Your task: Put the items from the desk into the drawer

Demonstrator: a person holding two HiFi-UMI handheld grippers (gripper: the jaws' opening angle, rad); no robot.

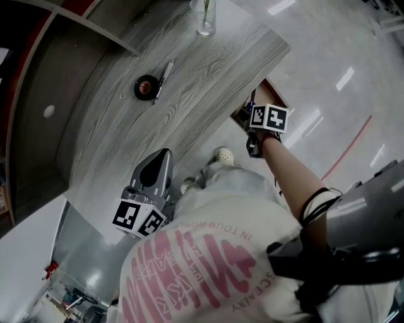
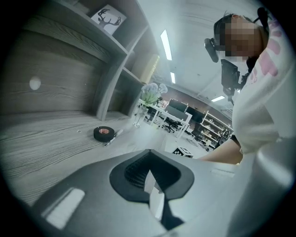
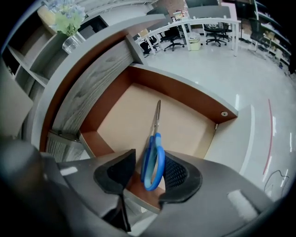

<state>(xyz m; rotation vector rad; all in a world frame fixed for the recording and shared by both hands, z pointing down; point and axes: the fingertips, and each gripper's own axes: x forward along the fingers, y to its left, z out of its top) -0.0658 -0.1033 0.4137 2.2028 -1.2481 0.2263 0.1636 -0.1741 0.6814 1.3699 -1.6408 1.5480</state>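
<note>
- The right hand-held gripper (image 3: 148,163) is released: its jaws stand apart over the near edge of the open drawer (image 3: 185,92).
- A pair of scissors (image 3: 155,139) with blue handles has its handle loop between those jaws, and its closed blades point into the drawer, over the pale bottom.
- The loop sits close to the right pad and clear of the left one. Whether it still brushes that pad is hard to tell.
- The left hand-held gripper (image 1: 164,154) is clenched on nothing and hangs at the near edge of the grey wood-grain worktop (image 1: 189,82).
- A black roll of tape (image 1: 146,87) lies on the worktop, with a pen (image 1: 165,76) just beside it, seemingly touching it.
- A glass vase (image 1: 205,17) stands farther along the worktop, well apart from the tape.
</note>
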